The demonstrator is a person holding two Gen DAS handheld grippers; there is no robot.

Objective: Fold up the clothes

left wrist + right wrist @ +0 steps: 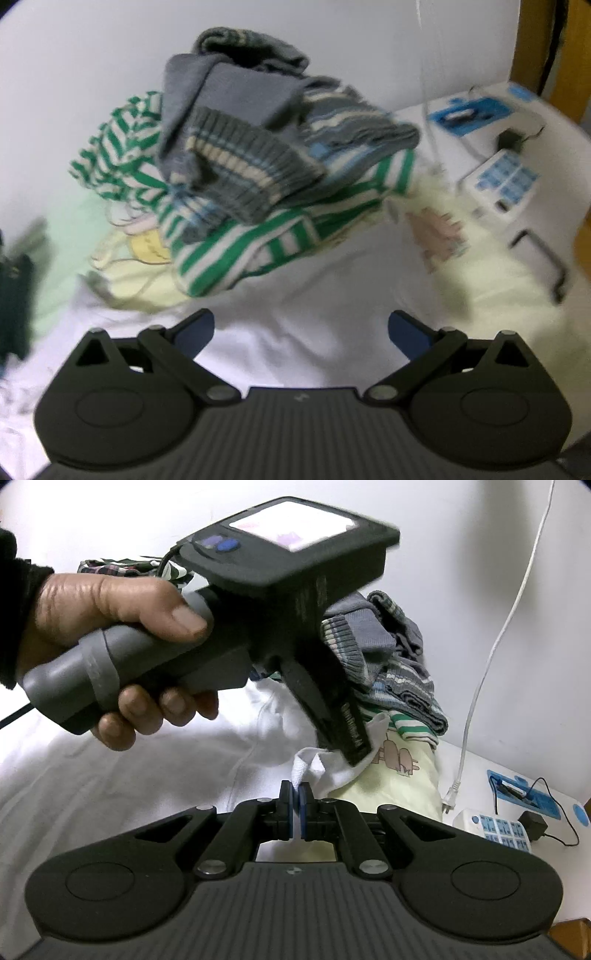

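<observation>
so the knit sweater (236,147) sits on top of the pile, striped shirt (258,251) under it, pale blanket (147,284) at the bottom, all on the bed (295,354) against the wall (92,74). power strip (502,184) off to the right, white garment (332,768) in front of the pile

Hand-held grippers: two, the left hand-held gripper (302,328) and the right hand-held gripper (296,805)
Hands: one, the left hand (110,627)
Grey striped knit sweaters (236,140): one
Green-and-white striped garments (236,251): one
Pale yellow printed garments (399,775): one
White garments (332,764): one
Power strips (491,827): one
White cables (495,635): one
Black adapters (532,825): one
</observation>
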